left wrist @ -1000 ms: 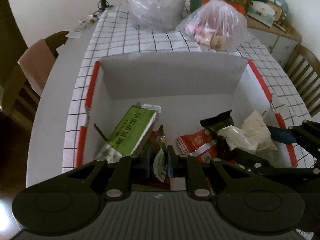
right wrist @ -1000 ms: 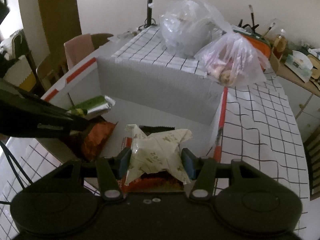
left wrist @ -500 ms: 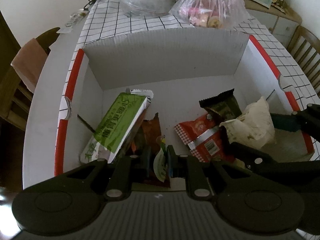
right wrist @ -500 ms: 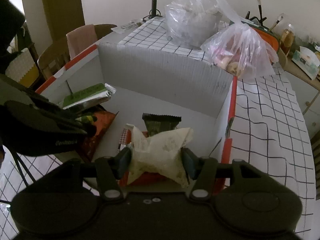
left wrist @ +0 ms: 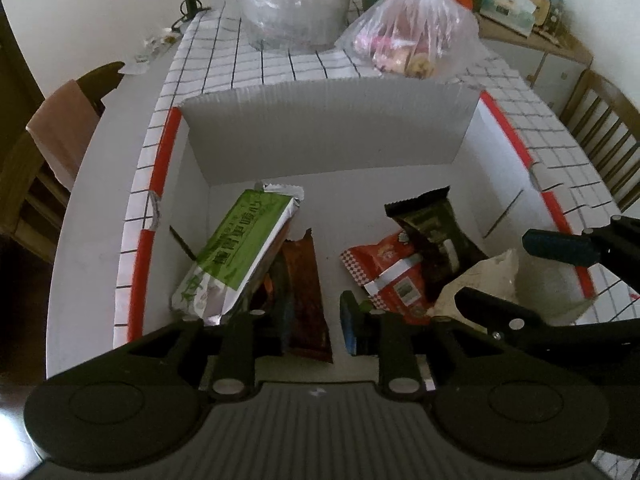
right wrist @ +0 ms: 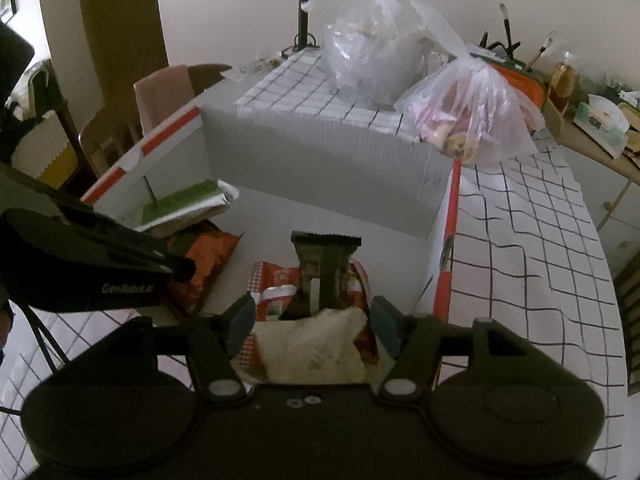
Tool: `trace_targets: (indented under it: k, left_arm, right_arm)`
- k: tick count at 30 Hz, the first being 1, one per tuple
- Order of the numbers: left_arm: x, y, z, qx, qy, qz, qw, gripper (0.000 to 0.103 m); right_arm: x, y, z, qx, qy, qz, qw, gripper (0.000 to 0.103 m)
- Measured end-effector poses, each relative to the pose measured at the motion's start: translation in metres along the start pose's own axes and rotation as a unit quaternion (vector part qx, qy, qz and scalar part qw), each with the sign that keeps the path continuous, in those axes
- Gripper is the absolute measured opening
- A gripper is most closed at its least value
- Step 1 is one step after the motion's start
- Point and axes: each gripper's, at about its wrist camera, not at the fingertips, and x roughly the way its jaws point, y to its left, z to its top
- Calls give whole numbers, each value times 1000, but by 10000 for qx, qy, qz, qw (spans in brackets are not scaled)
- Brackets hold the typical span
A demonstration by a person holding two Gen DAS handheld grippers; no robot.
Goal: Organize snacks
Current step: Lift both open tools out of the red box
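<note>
Both tools have just been opening. The left tool [left wrist: 316, 320] is open above the brown packet [left wrist: 306, 292] at lower centre; the right tool [right wrist: 312, 326] stands open around the cream packet [right wrist: 312, 350], low in the box [right wrist: 320, 160].

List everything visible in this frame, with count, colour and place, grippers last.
Box: one, white with red edge strips, on the table.
Green pack: one, leaning at the box's left wall.
Brown bar: one, on the box floor beside the green pack.
Red pack: one, box floor, right half.
Dark pack: one, lying on the red pack.
Cream pouch: one, between the right gripper's open jaws.
Plastic bags: two, clear, behind the box.
Tablecloth: white, black grid.
Lamp: one, black stem.
Left gripper: black, jaws just opening, over the brown bar.
Right gripper: black, jaws just opening.
</note>
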Motion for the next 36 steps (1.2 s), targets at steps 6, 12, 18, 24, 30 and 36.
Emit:
trace_targets:
  k: [6,12,18,24,30,36]
  left_arm:
    - [-26,1,-7,-1,-235,-97,9997,31]
    - [-60,3,-19,-24,-560,-201,9982,44]
    - [-92,8,-34,-67,-839,-252,9961,59]
    - [-120,13,-52,-63,-1039,-308,9941,65]
    - [-143,21,-71,-130,-1160,-384,9924,69]
    - [-161,29,-95,-105,-1297,-537,9900,77]
  right_arm:
    - [-26,6,-1,35,-238,-8,9997,72]
    - [-55,15,-6,83,-491,33,9988,79]
    - [-86,27,-12,122,-740,70,9972,87]
    - [-113,37,-21,176,-927,110,9955,94]
    - [-137,49,-31,225,-1094,196,9936,101]
    - [-151,61,-44,245,-1135,229,9930,103]
